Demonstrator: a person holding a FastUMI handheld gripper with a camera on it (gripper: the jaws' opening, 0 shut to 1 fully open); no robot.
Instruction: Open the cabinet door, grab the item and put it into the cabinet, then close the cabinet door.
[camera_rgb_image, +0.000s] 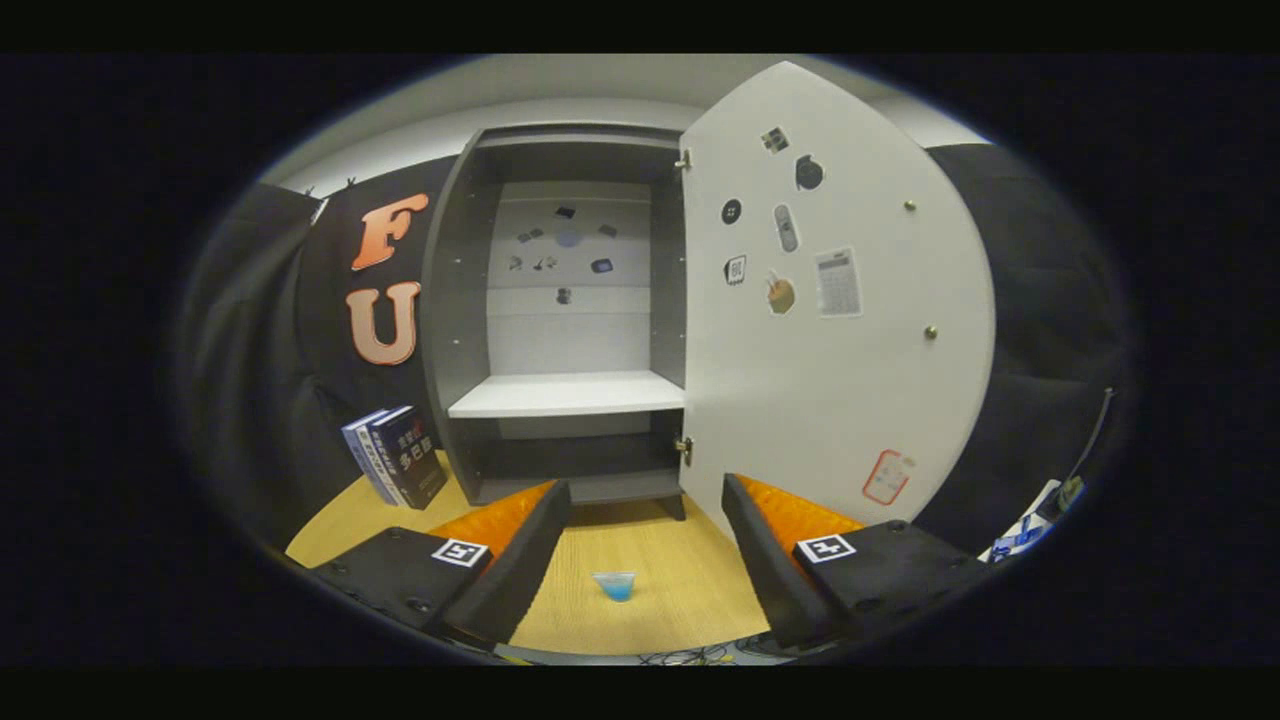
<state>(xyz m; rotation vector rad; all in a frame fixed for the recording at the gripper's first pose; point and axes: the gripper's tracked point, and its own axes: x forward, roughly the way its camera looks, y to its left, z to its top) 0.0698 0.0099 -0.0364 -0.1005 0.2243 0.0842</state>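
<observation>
The grey cabinet (455, 300) stands on the wooden table (690, 590) ahead of me. Its white door (830, 370) is swung wide open to the right, with stickers on its inner face. Inside, a white shelf (568, 394) spans the middle and the back panel carries small stickers. A small clear cup holding blue liquid (614, 586) rests on the table between my fingers, low and close to me. My gripper (645, 500) is open, its fingers (520, 570) spread wide and touching nothing, well short of the cabinet.
Two dark books (398, 455) lean upright left of the cabinet. The open door reaches out over the table's right side, close to my right finger. Cables and a blue-and-white object (1030, 525) lie at the far right.
</observation>
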